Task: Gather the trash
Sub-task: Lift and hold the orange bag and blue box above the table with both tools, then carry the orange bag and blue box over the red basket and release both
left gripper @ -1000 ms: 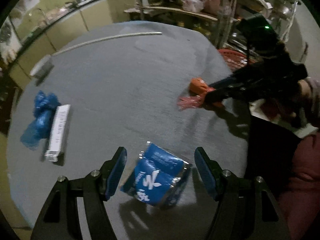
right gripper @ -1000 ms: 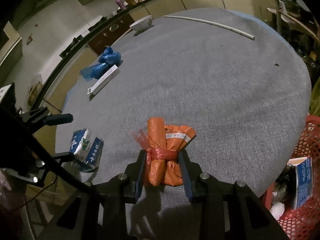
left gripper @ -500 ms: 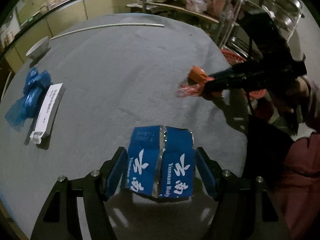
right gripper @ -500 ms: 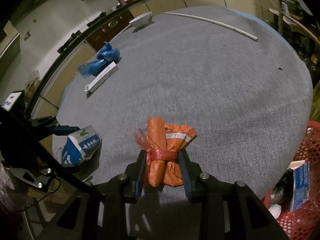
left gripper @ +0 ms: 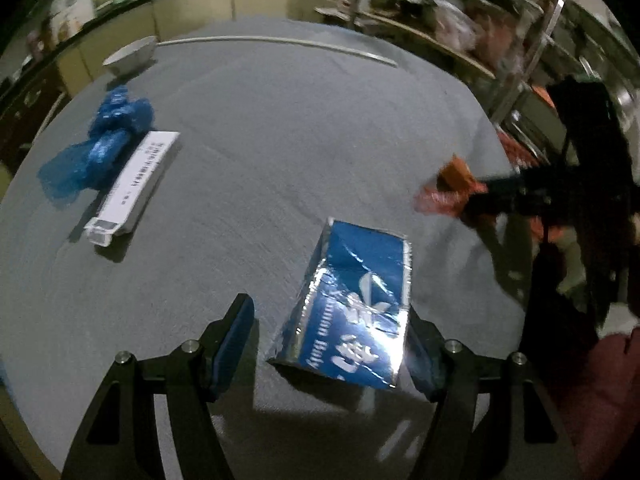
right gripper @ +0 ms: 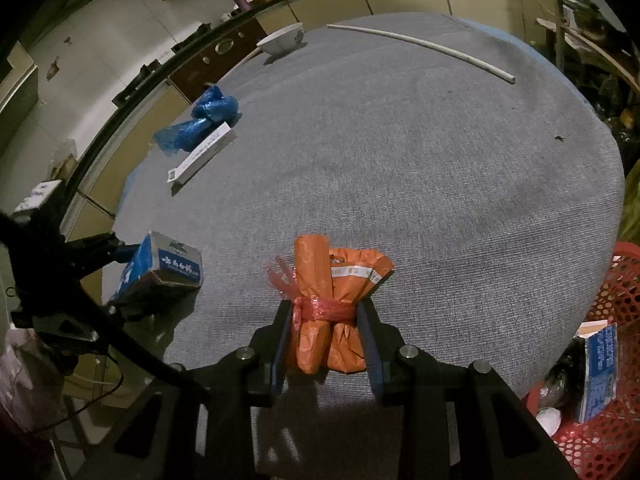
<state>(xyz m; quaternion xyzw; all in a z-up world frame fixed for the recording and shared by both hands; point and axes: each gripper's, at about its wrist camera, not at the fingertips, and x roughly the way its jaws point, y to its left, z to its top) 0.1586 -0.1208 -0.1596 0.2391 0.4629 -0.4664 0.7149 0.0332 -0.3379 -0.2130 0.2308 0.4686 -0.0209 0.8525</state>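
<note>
A crumpled blue foil carton with white lettering (left gripper: 352, 308) lies tilted at lower centre. An orange wrapper bundle tied with red plastic (right gripper: 334, 304) stands upright at lower centre. A knotted blue plastic bag (left gripper: 96, 148) lies touching a long white box (left gripper: 134, 186) at upper left.

Dim, yellowish indoor light from overhead. Strong fisheye bending and black vignette at the edges. Motion blur across the left wrist view, sharper on the right. Glare on the blue carton (left gripper: 352, 312) between the tongs; soft shadows just beneath them.

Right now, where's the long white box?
The long white box lies flat on the grey table, left side of the left wrist view, right beside the crumpled blue bag and nearer than the white bowl.
</note>
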